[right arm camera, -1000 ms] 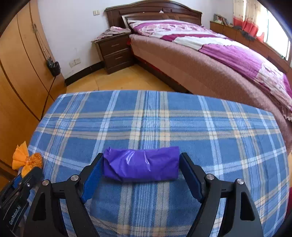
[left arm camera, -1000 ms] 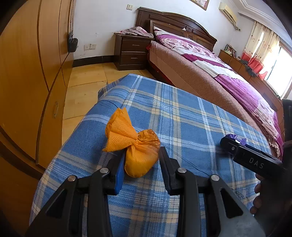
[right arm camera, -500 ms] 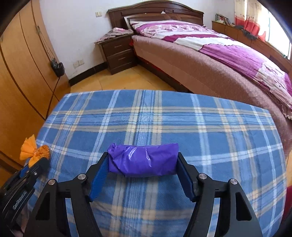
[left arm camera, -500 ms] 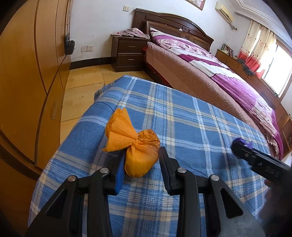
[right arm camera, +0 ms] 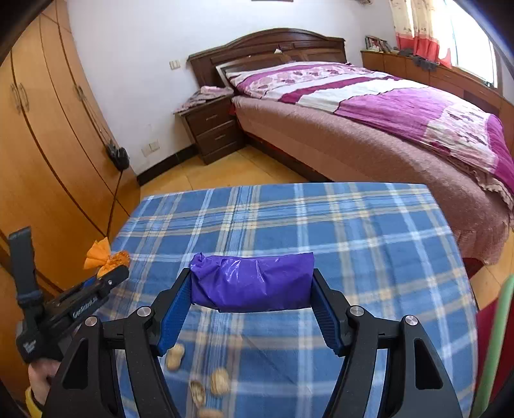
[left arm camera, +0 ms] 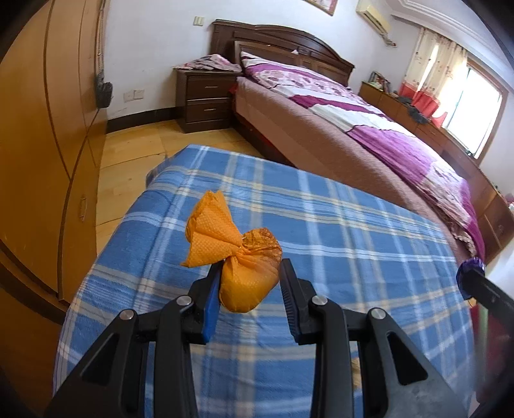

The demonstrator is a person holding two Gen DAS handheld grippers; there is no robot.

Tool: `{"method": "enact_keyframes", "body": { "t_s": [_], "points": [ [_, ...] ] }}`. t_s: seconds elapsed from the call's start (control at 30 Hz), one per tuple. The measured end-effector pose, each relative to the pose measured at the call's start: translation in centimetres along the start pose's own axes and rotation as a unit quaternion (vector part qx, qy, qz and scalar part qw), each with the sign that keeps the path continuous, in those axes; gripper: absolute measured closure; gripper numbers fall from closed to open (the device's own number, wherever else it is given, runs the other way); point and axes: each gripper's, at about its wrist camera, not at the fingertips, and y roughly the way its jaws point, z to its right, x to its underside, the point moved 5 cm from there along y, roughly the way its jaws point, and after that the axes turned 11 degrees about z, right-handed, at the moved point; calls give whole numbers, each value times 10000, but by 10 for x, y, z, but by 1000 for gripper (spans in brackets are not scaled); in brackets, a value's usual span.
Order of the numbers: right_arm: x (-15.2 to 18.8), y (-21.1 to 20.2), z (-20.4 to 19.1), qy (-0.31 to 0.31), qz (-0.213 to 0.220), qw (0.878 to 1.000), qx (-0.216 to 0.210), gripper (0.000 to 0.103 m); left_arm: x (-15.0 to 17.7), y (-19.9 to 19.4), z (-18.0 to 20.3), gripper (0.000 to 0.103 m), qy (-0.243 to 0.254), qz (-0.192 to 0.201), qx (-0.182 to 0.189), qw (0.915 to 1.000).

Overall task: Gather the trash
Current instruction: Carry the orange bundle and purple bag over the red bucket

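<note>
I have the orange bundle (left arm camera: pixel 249 278) and purple bag (right arm camera: pixel 252 281) clenched between their jaws — the slick bag could slip out.

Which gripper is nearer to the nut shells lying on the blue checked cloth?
Right. The right gripper, shut on a purple plastic bag roll, hangs just above the nut shells; the left gripper, holding an orange tied pouch, is off to the side.

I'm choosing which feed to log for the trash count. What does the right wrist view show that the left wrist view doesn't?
Only the right wrist view: nut shells on the plaid cloth, and the whole purple bag in the right gripper.
Only the left: the air conditioner.
Both: the orange bundle in the left gripper, and the bed.
</note>
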Motion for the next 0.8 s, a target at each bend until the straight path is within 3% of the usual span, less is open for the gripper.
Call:
{"method": "enact_keyframes", "body": {
  "t_s": [0.3, 0.8],
  "points": [
    [12, -61, 28, 352, 279, 9990, 4, 32, -5, -48, 38, 68, 136, 123, 438, 9989],
    [35, -151, 75, 733, 689, 9946, 261, 32, 14, -115, 111, 68, 407, 198, 1079, 9931]
  ]
}}
